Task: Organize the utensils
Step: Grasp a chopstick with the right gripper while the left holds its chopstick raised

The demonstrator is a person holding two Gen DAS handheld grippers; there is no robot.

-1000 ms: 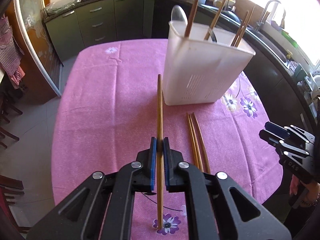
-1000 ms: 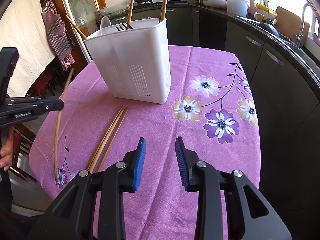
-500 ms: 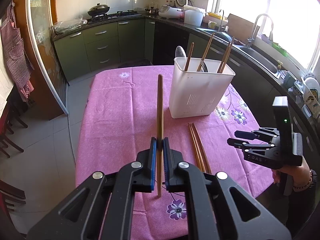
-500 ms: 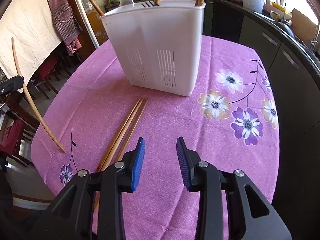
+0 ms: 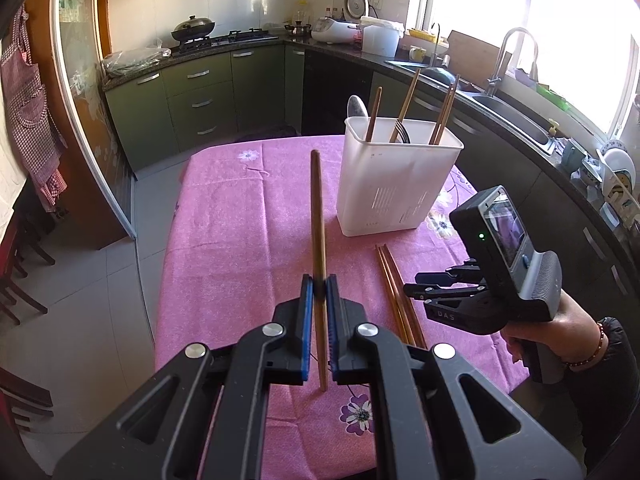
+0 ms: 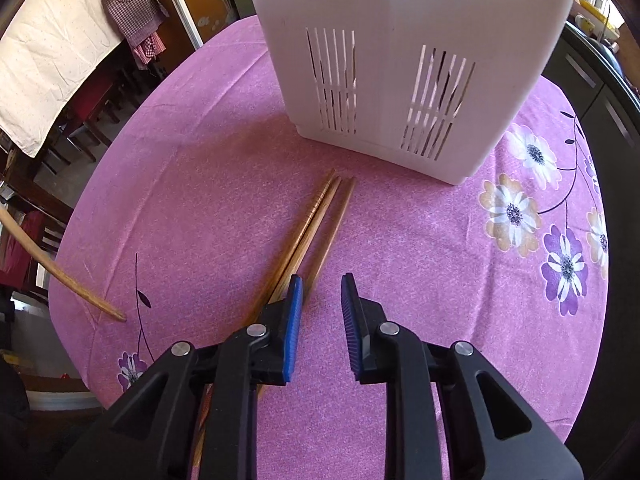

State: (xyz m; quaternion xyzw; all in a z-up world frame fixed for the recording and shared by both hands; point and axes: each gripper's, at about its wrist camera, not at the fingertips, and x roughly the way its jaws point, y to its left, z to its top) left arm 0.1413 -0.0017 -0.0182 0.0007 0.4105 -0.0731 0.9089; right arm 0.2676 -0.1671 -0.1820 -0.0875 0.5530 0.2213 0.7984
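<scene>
A white slotted plastic utensil holder (image 6: 404,44) is standing on a pink tablecloth with purple and white flowers (image 6: 460,248); brown wooden chopsticks (image 6: 316,220) are lying there.

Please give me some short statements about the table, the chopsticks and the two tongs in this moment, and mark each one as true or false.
1. The left tongs hold one chopstick. True.
2. The white holder lies on its side. False: it stands upright on the pink tablecloth.
3. Three loose chopsticks lie together on the cloth in front of the holder. True.
4. The right tongs grip a loose chopstick. False: the jaws are closing, nothing is between them yet, and the chopsticks lie just beside and under the left pad.
5. The holder is empty. False: chopsticks, a fork and a spoon stand in it.
</scene>
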